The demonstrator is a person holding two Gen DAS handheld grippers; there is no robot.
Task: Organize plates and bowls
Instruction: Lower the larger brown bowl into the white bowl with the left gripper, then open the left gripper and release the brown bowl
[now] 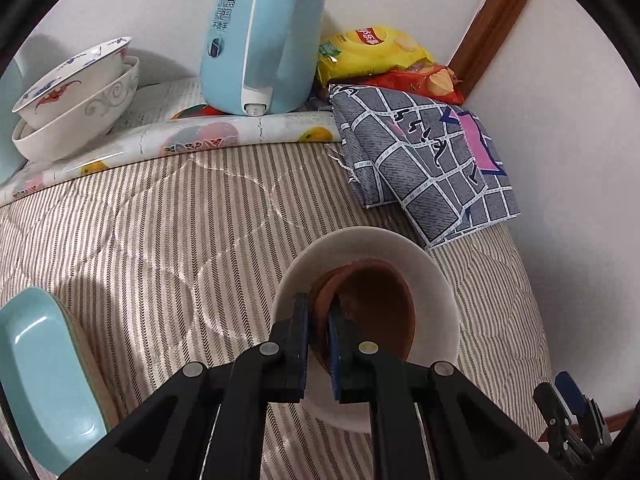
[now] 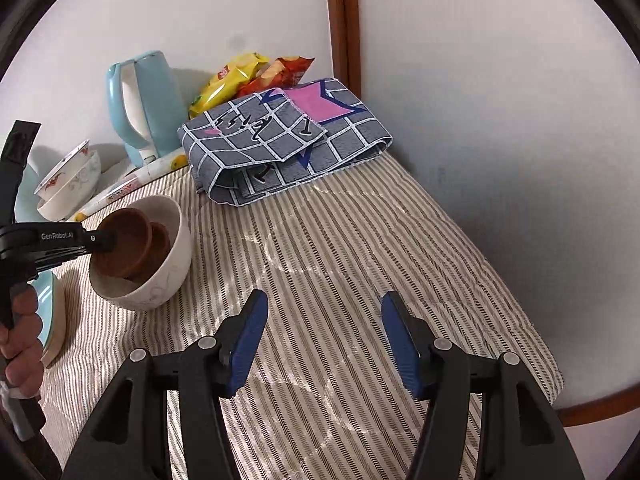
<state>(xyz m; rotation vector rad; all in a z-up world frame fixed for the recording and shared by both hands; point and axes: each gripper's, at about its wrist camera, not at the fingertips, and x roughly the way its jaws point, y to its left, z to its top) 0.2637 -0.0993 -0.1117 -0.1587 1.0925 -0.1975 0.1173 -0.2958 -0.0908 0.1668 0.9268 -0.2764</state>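
Observation:
My left gripper (image 1: 319, 308) is shut on the rim of a brown bowl (image 1: 376, 304), which sits tilted inside a white bowl (image 1: 436, 284) on the striped cloth. The right wrist view shows the brown bowl (image 2: 124, 240) over a second brown bowl (image 2: 162, 240) in the white bowl (image 2: 160, 284), with the left gripper (image 2: 105, 241) at its rim. My right gripper (image 2: 324, 312) is open and empty above the cloth, right of the bowls. Two stacked patterned white bowls (image 1: 76, 96) stand at the back left. A teal dish (image 1: 44, 376) lies at the near left.
A light blue kettle (image 1: 264, 36) stands at the back on a fruit-print mat (image 1: 192, 136). A folded grey checked cloth (image 1: 424, 160) and snack bags (image 1: 376, 52) fill the back right corner. White walls and a wooden post (image 2: 342, 20) close the back and right.

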